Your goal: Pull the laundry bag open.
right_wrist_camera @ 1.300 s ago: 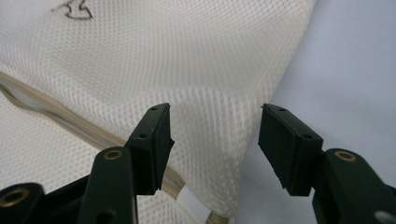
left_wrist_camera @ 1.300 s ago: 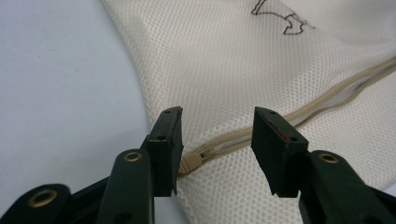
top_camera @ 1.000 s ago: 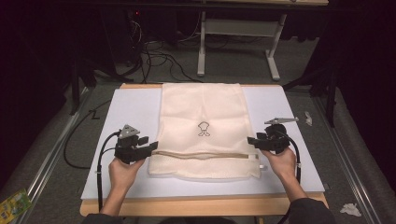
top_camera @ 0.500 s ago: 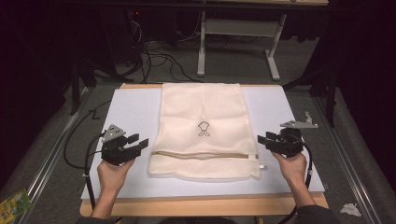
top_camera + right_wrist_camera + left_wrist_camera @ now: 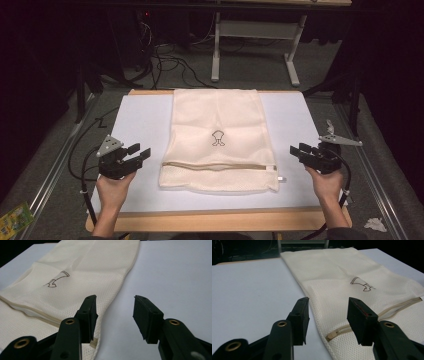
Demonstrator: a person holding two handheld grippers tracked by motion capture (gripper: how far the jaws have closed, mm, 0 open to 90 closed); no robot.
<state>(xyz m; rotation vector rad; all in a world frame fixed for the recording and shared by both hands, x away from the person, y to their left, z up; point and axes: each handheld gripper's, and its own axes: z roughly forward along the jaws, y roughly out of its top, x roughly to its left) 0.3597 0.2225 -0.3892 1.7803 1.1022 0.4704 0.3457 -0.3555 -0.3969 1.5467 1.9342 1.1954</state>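
A cream mesh bag (image 5: 215,115) lies flat on the white tabletop (image 5: 140,115), with a small dark logo (image 5: 218,138) and a zipper (image 5: 220,166) running across its near part. My left gripper (image 5: 140,152) hovers left of the bag, apart from it and open. In the left gripper view the bag (image 5: 342,267) and the zipper's end (image 5: 334,333) lie beyond the left gripper (image 5: 328,305). My right gripper (image 5: 296,152) is to the right of the bag, open; its jaws have just been closing a little with nothing between them. In the right gripper view the bag (image 5: 82,262) lies to the left of the right gripper (image 5: 115,301).
The table's wooden front edge (image 5: 215,220) runs just before the person's forearms. Cables (image 5: 170,60) and a desk frame (image 5: 255,45) stand on the floor behind the table. A green packet (image 5: 12,220) lies on the floor at lower left, a crumpled white scrap (image 5: 375,225) at lower right.
Both hands have drawn outward from the bag's side edges at the zipper line. Left went left, right went right. The bag lies still.
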